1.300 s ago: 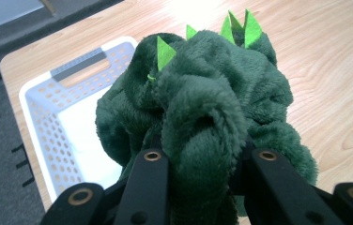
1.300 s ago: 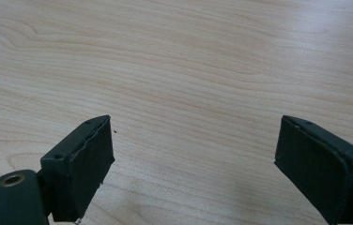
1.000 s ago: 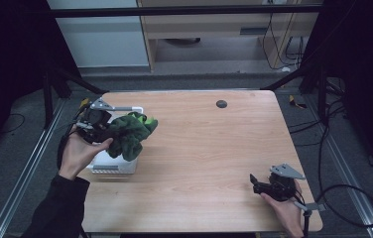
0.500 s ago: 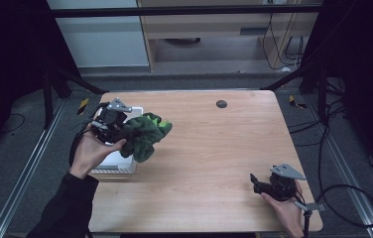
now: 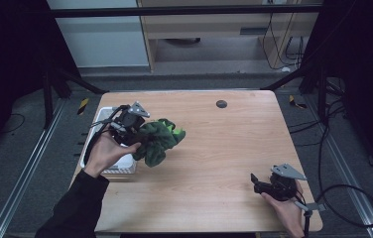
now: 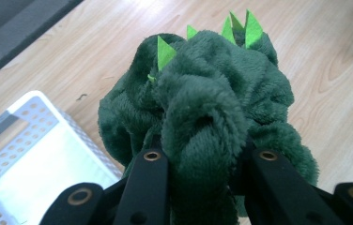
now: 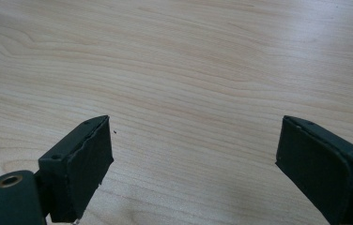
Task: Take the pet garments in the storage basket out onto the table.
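A dark green plush toy point(image 5: 157, 140) with light green spikes hangs above the left part of the wooden table point(image 5: 214, 148). My left gripper point(image 5: 134, 130) is shut on it, its jaws squeezing the plush point(image 6: 203, 122) from both sides in the left gripper view. The toy is held just to the right of a white perforated basket point(image 5: 106, 115), whose rim point(image 6: 29, 105) also appears at lower left in the left gripper view. My right gripper point(image 5: 259, 182) rests near the table's front right corner, jaws wide apart with bare wood between them point(image 7: 193, 154).
A small dark round disc point(image 5: 221, 103) lies near the table's far edge. Black frame posts stand at both sides, and cables trail on the floor at right. A cable runs from the right gripper off the table's front right corner.
My left gripper has carried the green plush toy rightward, away from over the basket toward the table's middle. The right gripper has stayed put.
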`<act>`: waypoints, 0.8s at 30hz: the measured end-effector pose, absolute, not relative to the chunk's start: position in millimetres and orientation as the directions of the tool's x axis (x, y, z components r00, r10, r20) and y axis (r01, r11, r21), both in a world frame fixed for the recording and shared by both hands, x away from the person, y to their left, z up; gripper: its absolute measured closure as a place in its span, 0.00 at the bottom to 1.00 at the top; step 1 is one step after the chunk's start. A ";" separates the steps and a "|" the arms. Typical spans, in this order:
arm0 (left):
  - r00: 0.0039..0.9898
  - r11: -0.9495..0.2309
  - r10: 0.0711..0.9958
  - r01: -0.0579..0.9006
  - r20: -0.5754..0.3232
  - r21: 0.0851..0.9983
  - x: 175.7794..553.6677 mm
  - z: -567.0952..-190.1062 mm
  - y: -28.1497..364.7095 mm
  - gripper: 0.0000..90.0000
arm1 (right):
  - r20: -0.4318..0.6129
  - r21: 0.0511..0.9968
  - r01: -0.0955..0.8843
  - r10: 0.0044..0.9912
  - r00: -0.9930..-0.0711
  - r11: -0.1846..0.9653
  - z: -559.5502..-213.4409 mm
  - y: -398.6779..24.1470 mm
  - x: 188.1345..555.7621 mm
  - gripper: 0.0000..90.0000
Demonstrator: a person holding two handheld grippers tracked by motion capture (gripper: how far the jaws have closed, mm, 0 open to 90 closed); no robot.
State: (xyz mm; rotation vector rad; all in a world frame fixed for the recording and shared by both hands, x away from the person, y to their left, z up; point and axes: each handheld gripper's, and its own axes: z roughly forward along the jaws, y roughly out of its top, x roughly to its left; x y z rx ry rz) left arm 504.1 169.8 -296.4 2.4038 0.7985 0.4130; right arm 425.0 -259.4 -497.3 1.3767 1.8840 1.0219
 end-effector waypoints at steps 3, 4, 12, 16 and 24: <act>0.786 -0.672 0.610 0.440 0.107 0.596 504.7 -297.8 164.3 0.83 | -0.013 0.846 0.507 0.956 -0.292 0.166 -497.1 -259.6 424.9 0.12; 0.787 -0.672 0.608 0.440 0.105 0.596 505.1 -298.1 163.1 0.83 | -0.013 0.846 0.507 0.956 -0.292 0.166 -497.1 -259.7 424.9 0.12; 0.814 -0.708 0.571 0.420 0.110 0.568 508.5 -304.8 150.1 0.83 | -0.013 0.848 0.504 0.957 -0.290 0.164 -496.9 -261.0 424.8 0.12; 0.826 -0.721 0.553 0.409 0.109 0.559 511.2 -307.9 143.5 0.83 | -0.011 0.849 0.503 0.957 -0.290 0.162 -496.4 -260.8 424.5 0.12; 0.853 -0.754 0.511 0.382 0.111 0.534 514.5 -316.3 125.7 0.83 | -0.014 0.852 0.498 0.957 -0.288 0.162 -496.0 -261.9 424.6 0.12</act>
